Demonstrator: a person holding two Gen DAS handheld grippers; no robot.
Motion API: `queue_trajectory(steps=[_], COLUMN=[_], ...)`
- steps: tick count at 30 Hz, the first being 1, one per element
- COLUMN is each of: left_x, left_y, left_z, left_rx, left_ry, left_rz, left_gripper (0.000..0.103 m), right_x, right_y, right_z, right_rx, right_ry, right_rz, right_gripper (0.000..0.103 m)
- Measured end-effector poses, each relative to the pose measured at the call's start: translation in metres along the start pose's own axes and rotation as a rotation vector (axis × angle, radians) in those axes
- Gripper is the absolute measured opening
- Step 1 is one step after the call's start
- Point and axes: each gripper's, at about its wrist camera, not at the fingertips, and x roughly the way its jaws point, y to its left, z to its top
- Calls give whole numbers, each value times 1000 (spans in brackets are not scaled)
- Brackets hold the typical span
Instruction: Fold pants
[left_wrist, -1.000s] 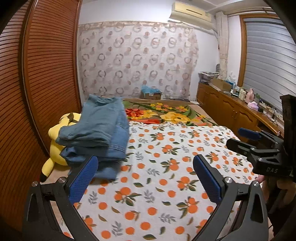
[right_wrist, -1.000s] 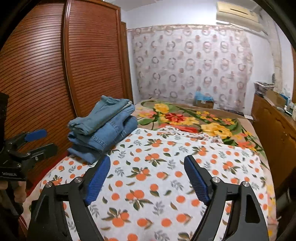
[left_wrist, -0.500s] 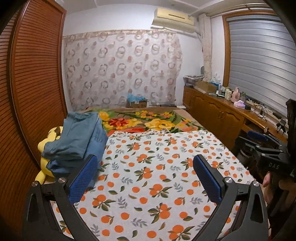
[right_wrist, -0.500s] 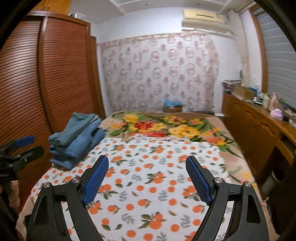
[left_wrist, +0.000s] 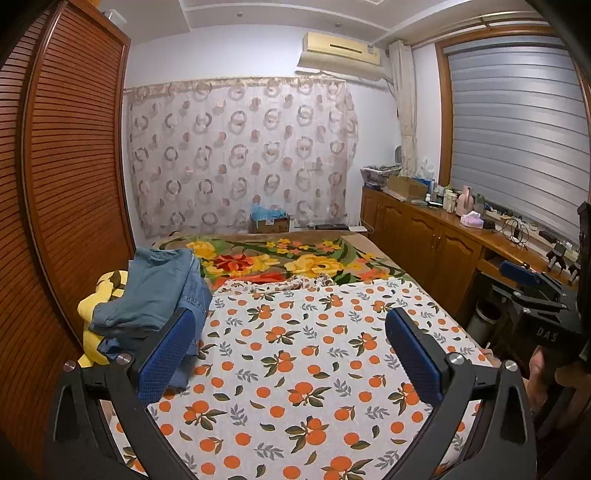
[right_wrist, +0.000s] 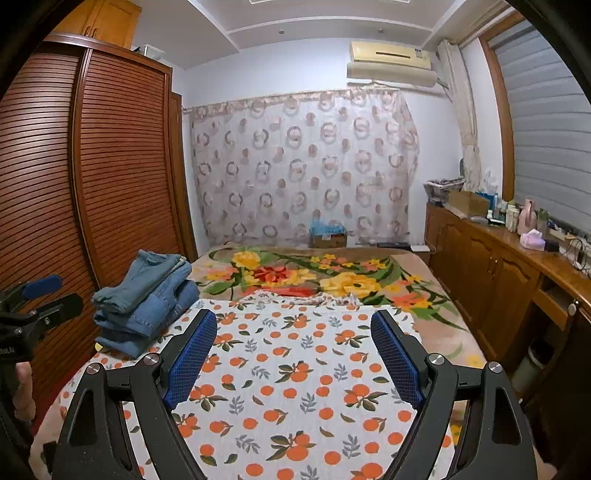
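The folded jeans (left_wrist: 155, 295) lie left of centre, nearer the left hand-held gripper (left_wrist: 288, 354) (both spread wide, the right hand-held gripper (right_wrist: 293, 354) too, holding nothing).

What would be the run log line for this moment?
left tongs: open, empty | right tongs: open, empty | jeans: folded stack, left bed edge | sheet: bare between tongs
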Motion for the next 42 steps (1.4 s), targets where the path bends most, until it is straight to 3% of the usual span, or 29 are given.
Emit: queue_trajectory(steps=[42], left_x=[-1], left_y=[4], left_z=[0], left_rx=[-5], left_ry=[1], left_rz=[3], left_gripper=[103], right_x=[0], right_y=[-9], right_z=[-4], right_rx=[-12], right_ry=[2], right_rz=[1], right_gripper=[87])
